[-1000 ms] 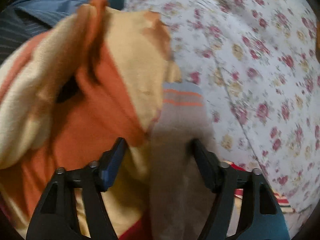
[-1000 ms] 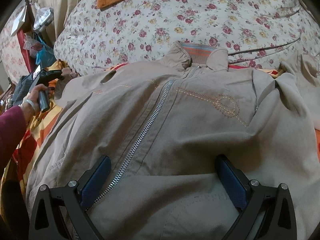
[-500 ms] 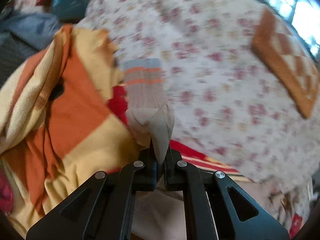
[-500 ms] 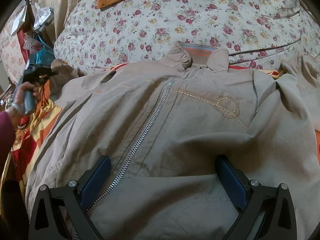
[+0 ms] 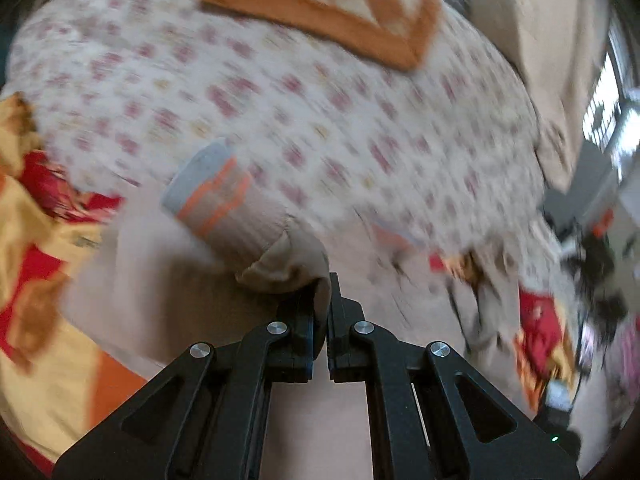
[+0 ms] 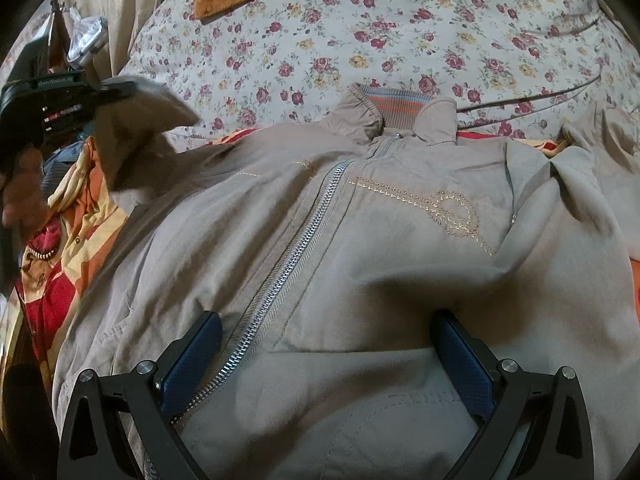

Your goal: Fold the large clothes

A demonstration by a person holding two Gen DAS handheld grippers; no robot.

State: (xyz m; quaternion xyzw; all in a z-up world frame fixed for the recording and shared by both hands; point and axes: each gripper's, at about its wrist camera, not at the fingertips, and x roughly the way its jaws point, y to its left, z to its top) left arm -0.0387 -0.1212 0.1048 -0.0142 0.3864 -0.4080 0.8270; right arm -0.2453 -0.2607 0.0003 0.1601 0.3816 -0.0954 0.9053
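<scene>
On my left wrist feed, blurred throughout, my left gripper [image 5: 329, 320] has its black jaws pinched together on the end of the jacket's beige sleeve [image 5: 280, 264], whose grey ribbed cuff with orange stripes [image 5: 212, 196] sticks out toward 10 o'clock over the white quilt printed with red and yellow roses [image 5: 320, 120]; the jaws closed a moment ago and now hold fast. An orange-bordered checked mat [image 5: 320, 4] lies on the quilt at 12 o'clock, and a red, orange and yellow patterned blanket [image 5: 44, 280] fills 9 o'clock. On my right wrist feed, my right gripper [image 6: 326, 356] has its blue-padded jaws spread wide with only their tips on the beige zip-up cotton jacket [image 6: 360, 260], gripping nothing. The jacket lies front-up across the bed, its silver zipper [image 6: 280, 276] running from 7 o'clock up to the collar at 12 o'clock. At 10 o'clock the left gripper holds the sleeve lifted off the blanket, a hand [image 6: 20, 184] behind it
</scene>
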